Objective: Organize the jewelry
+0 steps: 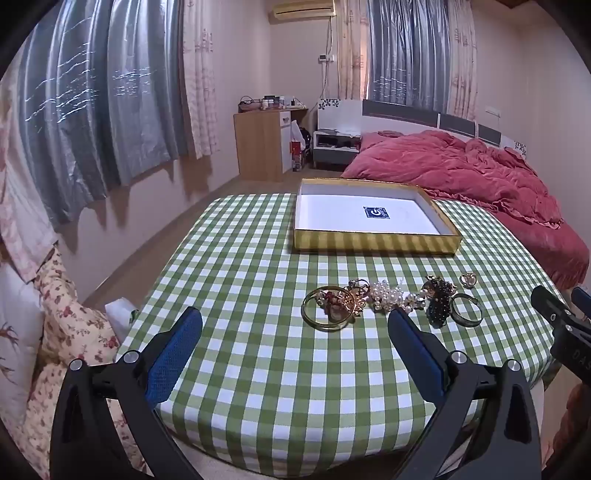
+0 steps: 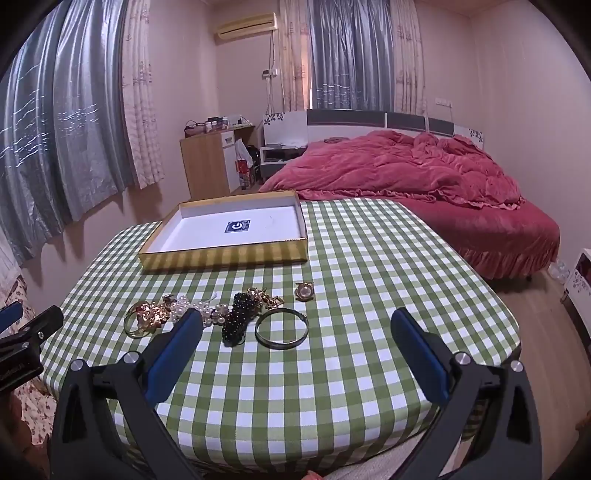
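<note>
Both tools hover low over the near edge of the table: the left gripper (image 1: 295, 321) and the right gripper (image 2: 295, 321) each have their blue-padded fingers spread wide, gripping nothing. A green-and-white checked tablecloth (image 1: 258, 369) covers the surface. At mid-frame in the left wrist view the jewelry lies in a loose row: a gold bangle (image 1: 328, 308) with a reddish brooch inside it, a pearl cluster (image 1: 388, 295), a dark beaded piece (image 1: 439, 295), a silver bangle (image 2: 282, 328) and, a little behind, a small gold ring (image 2: 304, 291). Beyond them, toward the table's far edge, sits a shallow gold-sided box (image 1: 376, 242) with a white floor and a blue label, nothing in it. Behind the table, in the upper right of both frames, a bed carries a rumpled red quilt (image 2: 424, 173). Grey-blue curtains (image 1: 92, 110) hang at upper left, a wooden cabinet (image 1: 262, 144) stands in the corner, and an air conditioner (image 2: 247, 26) is mounted near the ceiling.
</note>
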Tool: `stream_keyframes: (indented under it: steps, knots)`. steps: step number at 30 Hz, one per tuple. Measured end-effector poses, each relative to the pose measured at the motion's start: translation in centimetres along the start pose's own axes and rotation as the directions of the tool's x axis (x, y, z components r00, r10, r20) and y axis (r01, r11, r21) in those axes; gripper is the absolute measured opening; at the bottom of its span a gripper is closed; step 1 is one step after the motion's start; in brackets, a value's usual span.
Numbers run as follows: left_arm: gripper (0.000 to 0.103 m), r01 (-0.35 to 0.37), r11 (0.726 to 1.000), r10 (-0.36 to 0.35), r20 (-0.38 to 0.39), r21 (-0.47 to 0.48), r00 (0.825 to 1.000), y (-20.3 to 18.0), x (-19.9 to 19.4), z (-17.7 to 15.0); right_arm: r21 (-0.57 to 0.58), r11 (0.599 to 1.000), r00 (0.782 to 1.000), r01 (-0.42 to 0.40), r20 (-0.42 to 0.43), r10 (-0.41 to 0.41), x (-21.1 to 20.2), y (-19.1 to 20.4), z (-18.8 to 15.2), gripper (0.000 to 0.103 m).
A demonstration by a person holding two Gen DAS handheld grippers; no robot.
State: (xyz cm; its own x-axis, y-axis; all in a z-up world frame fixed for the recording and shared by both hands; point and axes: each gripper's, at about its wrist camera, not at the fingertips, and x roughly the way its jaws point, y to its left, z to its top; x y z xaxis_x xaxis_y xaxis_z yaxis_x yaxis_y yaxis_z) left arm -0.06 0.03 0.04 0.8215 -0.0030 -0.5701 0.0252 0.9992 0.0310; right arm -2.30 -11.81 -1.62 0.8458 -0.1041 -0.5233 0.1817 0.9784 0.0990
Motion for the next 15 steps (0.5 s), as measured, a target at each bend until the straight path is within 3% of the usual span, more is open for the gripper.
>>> stream_keyframes:
  steps: [15]
  knots:
    - [0.098,-0.001,1.0,0.001,-0.006,0.004,1.0,-0.08,-0.14,0.22,-0.008,1.0,1.0,0.004,0.0,-0.004,-0.04,0.0,0.06,0.0]
